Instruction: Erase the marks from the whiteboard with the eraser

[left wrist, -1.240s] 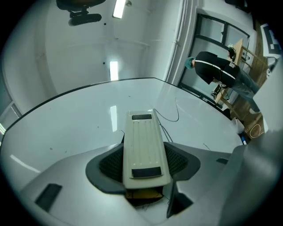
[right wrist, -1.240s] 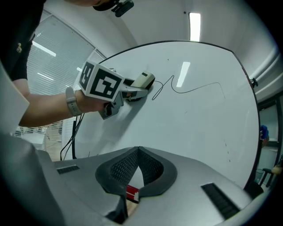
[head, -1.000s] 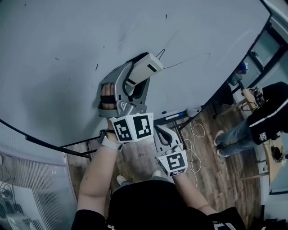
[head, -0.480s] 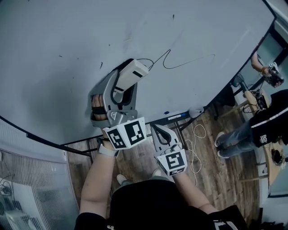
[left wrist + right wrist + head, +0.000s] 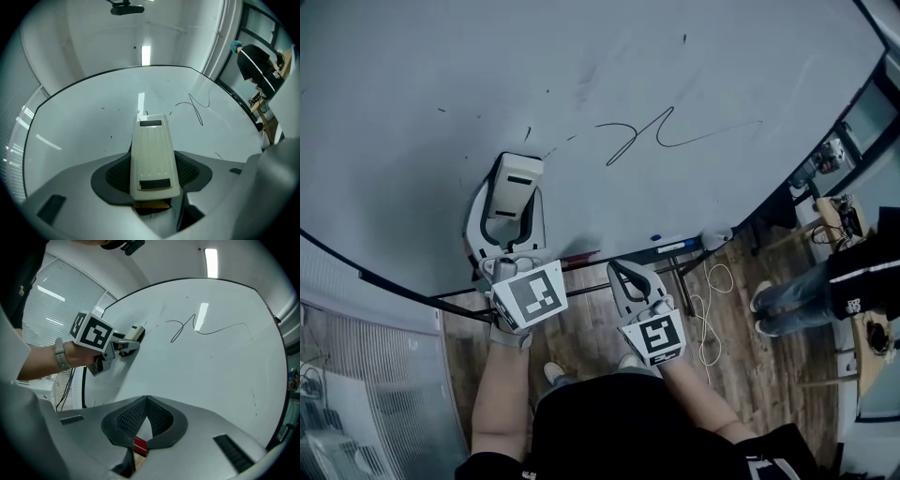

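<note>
The eraser sits clamped in the left gripper against the whiteboard; the right gripper is clenched, empty.

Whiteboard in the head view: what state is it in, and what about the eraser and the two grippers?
whiteboard: marked, with a long squiggly line and small specks not yet erased.
eraser: clamped in the left gripper, held to the board left of the line.
left gripper: shut on the eraser.
right gripper: shut, empty, held back from the board.
</note>
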### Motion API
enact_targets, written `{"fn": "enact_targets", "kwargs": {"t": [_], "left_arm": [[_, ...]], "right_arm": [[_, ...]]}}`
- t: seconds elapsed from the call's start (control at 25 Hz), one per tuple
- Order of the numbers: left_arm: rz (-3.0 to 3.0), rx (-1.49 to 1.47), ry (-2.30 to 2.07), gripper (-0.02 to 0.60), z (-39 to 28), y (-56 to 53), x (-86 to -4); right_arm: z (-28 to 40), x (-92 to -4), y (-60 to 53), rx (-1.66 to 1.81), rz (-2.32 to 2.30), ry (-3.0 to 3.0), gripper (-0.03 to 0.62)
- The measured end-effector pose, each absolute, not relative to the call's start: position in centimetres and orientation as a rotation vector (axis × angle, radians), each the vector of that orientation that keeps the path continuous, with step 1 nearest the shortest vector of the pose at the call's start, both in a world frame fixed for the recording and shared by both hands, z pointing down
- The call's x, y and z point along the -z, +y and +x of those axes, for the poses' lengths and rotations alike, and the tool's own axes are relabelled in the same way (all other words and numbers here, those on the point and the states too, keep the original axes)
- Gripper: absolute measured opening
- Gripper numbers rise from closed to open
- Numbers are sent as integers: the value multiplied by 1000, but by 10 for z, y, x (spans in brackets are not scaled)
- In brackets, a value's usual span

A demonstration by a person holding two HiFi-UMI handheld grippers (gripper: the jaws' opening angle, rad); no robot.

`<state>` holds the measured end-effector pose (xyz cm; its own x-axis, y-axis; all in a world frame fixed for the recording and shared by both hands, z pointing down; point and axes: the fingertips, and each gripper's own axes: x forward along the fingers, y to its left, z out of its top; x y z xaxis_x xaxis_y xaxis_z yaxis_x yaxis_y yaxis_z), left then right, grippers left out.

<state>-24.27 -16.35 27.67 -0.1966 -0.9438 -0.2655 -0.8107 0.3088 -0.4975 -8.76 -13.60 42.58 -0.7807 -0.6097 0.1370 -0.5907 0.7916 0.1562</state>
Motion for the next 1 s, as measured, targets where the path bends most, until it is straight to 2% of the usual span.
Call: {"fn": "enact_targets", "kwargs": {"t": [0.4,0.68,1.0], "left_arm": [[-1581,355,2147,272,-225,-175,-259],[-1528,321,2050,272,-179,-197,-217],[-1526,296,1892,272,-95,-238,-201]], "right_arm": [[-68,-425,-149,141,979,-2804,26],[-42,-423,-163,133,1009,-2809,26],[5,-423,-184,125,1094,-2787,26]]}}
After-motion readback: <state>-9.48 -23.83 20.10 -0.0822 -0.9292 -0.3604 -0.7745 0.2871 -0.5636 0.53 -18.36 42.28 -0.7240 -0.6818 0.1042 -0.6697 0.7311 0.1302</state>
